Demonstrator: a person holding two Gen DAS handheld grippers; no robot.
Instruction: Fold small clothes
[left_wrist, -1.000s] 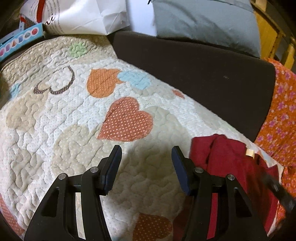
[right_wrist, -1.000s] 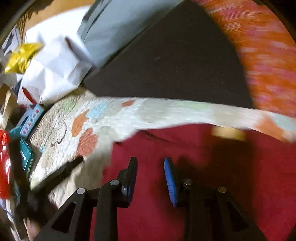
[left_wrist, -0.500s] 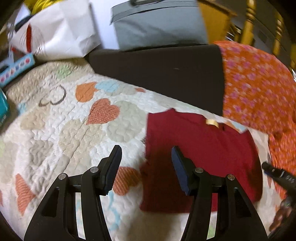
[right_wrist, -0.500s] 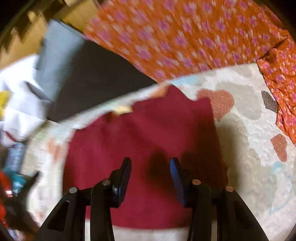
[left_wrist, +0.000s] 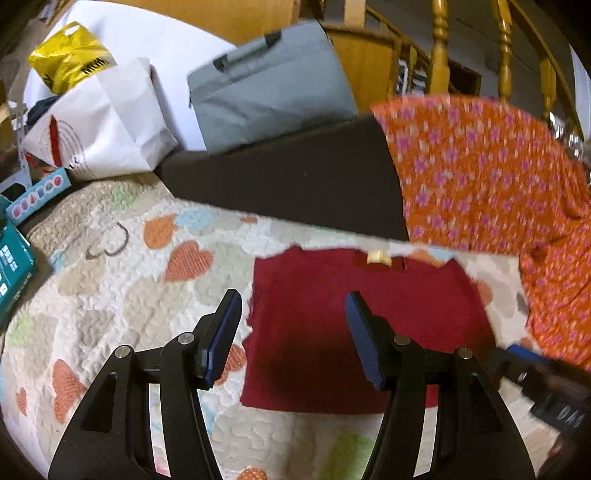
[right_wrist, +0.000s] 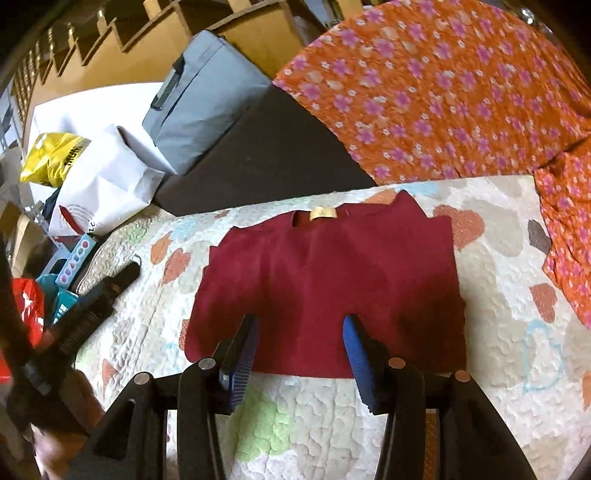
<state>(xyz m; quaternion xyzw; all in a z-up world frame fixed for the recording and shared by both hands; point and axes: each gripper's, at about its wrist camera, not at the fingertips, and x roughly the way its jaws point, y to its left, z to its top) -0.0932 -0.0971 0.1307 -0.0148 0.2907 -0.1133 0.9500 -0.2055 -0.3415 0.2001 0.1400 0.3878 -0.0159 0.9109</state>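
Observation:
A dark red small garment (left_wrist: 369, 314) (right_wrist: 332, 266) lies flat on the heart-patterned quilt (left_wrist: 110, 295) (right_wrist: 498, 332), folded to a rough rectangle. Its tan neck label (right_wrist: 323, 213) is at the far edge. My left gripper (left_wrist: 293, 299) hovers open above the garment's left edge, with nothing between its blue pads. My right gripper (right_wrist: 301, 321) hovers open over the near hem, also empty. The right gripper's tip (left_wrist: 528, 365) shows at the lower right of the left wrist view. The left gripper (right_wrist: 103, 295) appears at the left of the right wrist view.
Orange floral cloth (left_wrist: 480, 166) (right_wrist: 424, 92) drapes over the right side and back. A dark cushion (left_wrist: 295, 184) runs behind the quilt. A grey bag (left_wrist: 266, 96), a white paper bag (left_wrist: 103, 125), a yellow bag (left_wrist: 66, 55) and teal boxes (left_wrist: 14, 266) crowd the back left.
Both grippers have drawn back and risen from the red garment. It was bunched a second ago and now lies spread flat. The right jaws have widened.

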